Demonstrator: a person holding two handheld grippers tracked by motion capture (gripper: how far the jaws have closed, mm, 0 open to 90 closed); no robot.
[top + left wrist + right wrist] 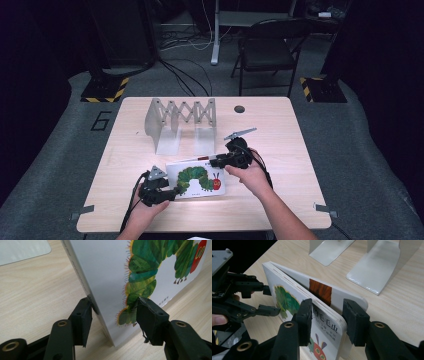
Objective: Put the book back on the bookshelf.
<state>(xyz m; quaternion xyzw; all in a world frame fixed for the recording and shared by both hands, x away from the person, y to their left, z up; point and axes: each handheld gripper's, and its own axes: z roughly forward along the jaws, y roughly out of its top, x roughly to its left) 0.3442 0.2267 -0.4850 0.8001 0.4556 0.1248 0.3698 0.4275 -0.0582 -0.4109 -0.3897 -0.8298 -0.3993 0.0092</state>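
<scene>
Two grippers are seen at work on a pale wooden table [280, 150], at whose far middle a grey expanding book rack [180, 120] stands, its flat metal feet pointing toward the person. Near the table's front edge, just in front of that rack, a white board book [197, 180] is held between the grippers. A green caterpillar with a red head is printed on its cover, and a line of black Chinese characters, partly covered by a jaw, is seen along the cover's edge in the right gripper view; they are too broken up to be read with certainty. A brown block of colour is visible on an inner page where the thick leaves gape slightly. A small line of print below the caterpillar, seen in the left gripper view, is too small to be read.

The book's left end is taken by the left gripper [165, 192], whose jaws are closed onto it, one against the spine side and one against the cover over the caterpillar's tail. The upper right edge is straddled by the right gripper [220, 161]; its jaws are set to either side of the pages, one touching the cover and the other at the back leaf, though a firm pinch cannot be confirmed. On the grey floor left of the table, a large "6" [102, 120] is marked.
</scene>
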